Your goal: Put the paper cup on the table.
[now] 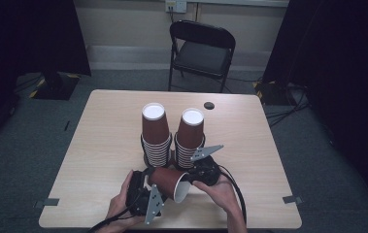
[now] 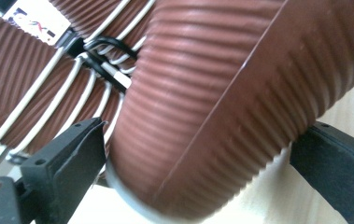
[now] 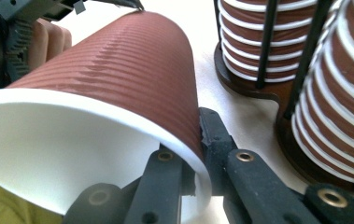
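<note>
- At the near left of the desk [image 1: 99, 126], the person's left hand [image 1: 121, 204] held the left tool [image 1: 148, 186] low over the wood, its grey plate tipped toward me.
- In the left gripper view that tool's two black jaws stood wide apart on either side of the loose cup [image 2: 221, 107], near its closed end, with a sliver of daylight at each side (so the pads were not pressing on it).
- The loose cup [image 1: 169, 182] lay on its side between the two hands, ribbed brown outside and white inside, its open mouth turned toward the right hand.
- Behind it, near the middle of the desk, stood two stacks of upturned brown cups: the left stack [image 1: 155, 133] and the right stack [image 1: 190, 138], side by side in a dark wire holder [image 3: 268, 93].
- The right tool [image 1: 191, 177] was pinched together on the cup's rim; the right gripper view showed one jaw inside the white wall and the other outside on the ribbed brown.
- The right hand [image 1: 220, 191] gripped that tool at the near edge, its cable trailing off toward the person.
- Beyond the desk stood a black folding chair [image 1: 202, 51].
</note>
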`<move>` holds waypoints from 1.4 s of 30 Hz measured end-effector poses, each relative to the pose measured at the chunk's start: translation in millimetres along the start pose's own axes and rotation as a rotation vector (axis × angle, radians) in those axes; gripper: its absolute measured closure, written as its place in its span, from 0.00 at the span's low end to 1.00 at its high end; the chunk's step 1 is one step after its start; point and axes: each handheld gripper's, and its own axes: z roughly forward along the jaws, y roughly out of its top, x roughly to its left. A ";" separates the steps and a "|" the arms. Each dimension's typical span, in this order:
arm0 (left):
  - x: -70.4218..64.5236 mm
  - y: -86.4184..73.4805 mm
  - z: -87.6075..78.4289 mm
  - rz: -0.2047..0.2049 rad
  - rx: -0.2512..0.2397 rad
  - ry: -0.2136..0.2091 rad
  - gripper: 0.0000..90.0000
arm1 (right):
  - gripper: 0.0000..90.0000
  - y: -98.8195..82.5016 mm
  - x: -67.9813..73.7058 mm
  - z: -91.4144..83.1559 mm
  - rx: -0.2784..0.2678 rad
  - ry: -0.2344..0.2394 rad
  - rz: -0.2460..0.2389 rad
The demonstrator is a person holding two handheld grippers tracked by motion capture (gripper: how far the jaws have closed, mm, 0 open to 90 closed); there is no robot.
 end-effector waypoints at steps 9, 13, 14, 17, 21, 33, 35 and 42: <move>-2.2 6.3 2.9 0.000 0.000 0.017 0.02 | 0.96 7.0 4.9 7.5 -0.005 0.017 -0.007; -2.5 6.8 4.0 -0.002 -0.009 0.020 0.01 | 0.96 7.2 5.2 9.7 -0.014 0.018 0.004; -3.3 8.0 4.3 0.002 -0.006 0.024 0.02 | 0.96 7.6 5.2 9.8 -0.015 0.021 0.005; -4.4 10.1 4.1 0.004 -0.020 0.012 0.02 | 0.96 8.6 5.5 10.9 -0.021 0.026 0.004; -8.9 16.7 5.8 0.021 -0.045 -0.003 0.05 | 0.97 10.2 7.0 14.8 -0.021 0.024 -0.001; -7.9 28.2 7.7 0.003 -0.072 -0.003 0.07 | 0.98 12.8 11.4 17.0 -0.028 0.036 -0.002; -8.4 29.0 8.3 -0.006 -0.076 -0.005 0.07 | 0.97 13.0 11.7 18.4 -0.026 0.040 0.000; -6.6 31.0 9.2 -0.031 -0.074 -0.003 0.08 | 0.97 12.5 11.2 17.4 -0.033 0.033 0.013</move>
